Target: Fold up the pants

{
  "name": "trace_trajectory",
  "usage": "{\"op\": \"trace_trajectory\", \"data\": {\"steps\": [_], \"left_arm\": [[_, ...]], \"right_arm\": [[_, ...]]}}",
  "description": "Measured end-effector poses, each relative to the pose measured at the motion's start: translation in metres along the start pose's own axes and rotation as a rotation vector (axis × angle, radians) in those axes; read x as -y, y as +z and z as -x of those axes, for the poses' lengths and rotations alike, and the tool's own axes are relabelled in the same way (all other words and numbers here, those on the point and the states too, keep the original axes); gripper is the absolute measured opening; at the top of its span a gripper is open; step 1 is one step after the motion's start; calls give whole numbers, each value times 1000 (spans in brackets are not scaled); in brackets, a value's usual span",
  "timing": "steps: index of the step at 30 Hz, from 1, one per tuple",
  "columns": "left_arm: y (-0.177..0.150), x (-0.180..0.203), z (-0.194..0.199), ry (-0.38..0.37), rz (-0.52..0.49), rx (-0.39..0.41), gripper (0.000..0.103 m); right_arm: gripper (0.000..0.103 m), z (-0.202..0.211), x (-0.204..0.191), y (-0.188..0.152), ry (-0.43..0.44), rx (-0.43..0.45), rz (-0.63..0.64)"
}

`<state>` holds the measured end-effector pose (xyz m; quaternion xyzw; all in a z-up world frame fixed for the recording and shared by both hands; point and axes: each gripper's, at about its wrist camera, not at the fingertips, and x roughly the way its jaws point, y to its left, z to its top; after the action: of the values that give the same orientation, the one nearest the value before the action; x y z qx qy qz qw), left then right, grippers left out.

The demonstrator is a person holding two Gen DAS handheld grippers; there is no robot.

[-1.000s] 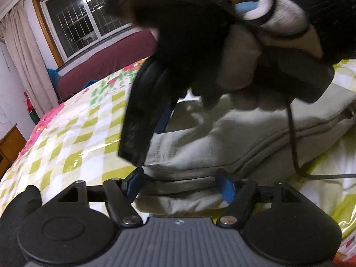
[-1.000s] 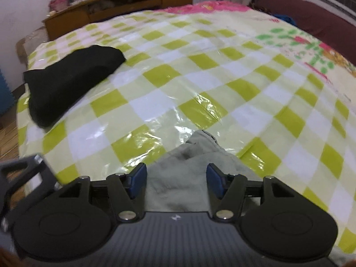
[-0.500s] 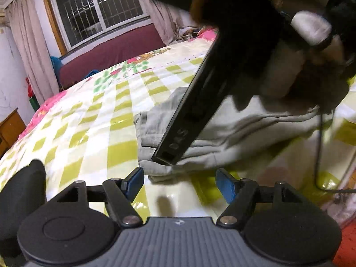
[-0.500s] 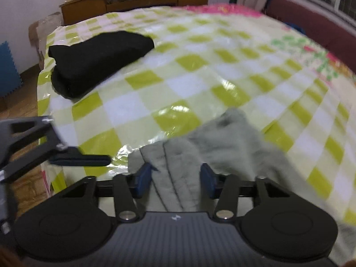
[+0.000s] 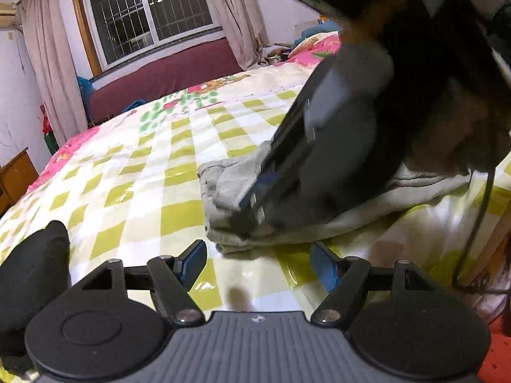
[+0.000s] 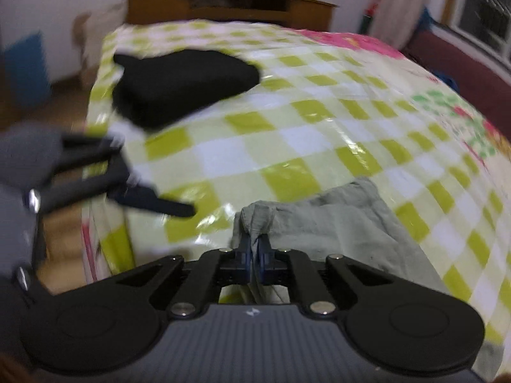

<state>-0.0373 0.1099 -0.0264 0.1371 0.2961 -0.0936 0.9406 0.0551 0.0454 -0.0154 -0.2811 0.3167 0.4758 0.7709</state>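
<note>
Checked bedcover (image 5: 143, 172) holds grey pants (image 6: 335, 220), right claw (image 6: 254, 257) pinching them, left claw (image 5: 257, 266) spread.

1. The left wrist view sits low near the bed's (image 5: 153, 172) edge, facing the window (image 5: 150, 12).
2. The right wrist view looks close along the bed toward the wooden cabinet (image 6: 230, 6).
3. Both share the grey pants (image 5: 230, 188) and checked cover.
</note>
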Motion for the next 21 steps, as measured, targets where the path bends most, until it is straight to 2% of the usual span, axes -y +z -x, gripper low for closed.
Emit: {"op": "trace_trajectory", "data": {"steps": [1,2,4,7,8,11,14,15,18,19,21], "left_arm": [[3,1,-3,-7,4,-10,85],[4,2,-4,-6,2,-13,85],[7,4,-6,2,-17,-3,85],[16,6,-7,-7,-33,31,85],[20,7,-8,-9,-44,48,85],[35,12,-12,-20,-82,105,86],[51,19,-27,-36,-107,156,91],[55,21,-33,-46,-108,163,91],[62,21,-62,-75,-87,111,92],[61,21,-73,-85,-75,80,92],[56,18,-90,-98,-81,7,92]], "right_arm": [[13,-9,0,-1,3,-23,3],[14,-17,3,-2,12,-45,-14],[15,-17,13,1,31,-28,-81],[33,4,32,2,46,16,-172],[35,14,39,-1,42,34,-195],[37,40,66,-18,24,60,-328],[39,44,95,-37,-31,27,-407],[39,40,103,-42,-22,8,-425],[36,14,127,-52,104,-33,-531],[34,6,134,-54,113,-37,-553],[30,-13,152,-55,49,-38,-583]]}}
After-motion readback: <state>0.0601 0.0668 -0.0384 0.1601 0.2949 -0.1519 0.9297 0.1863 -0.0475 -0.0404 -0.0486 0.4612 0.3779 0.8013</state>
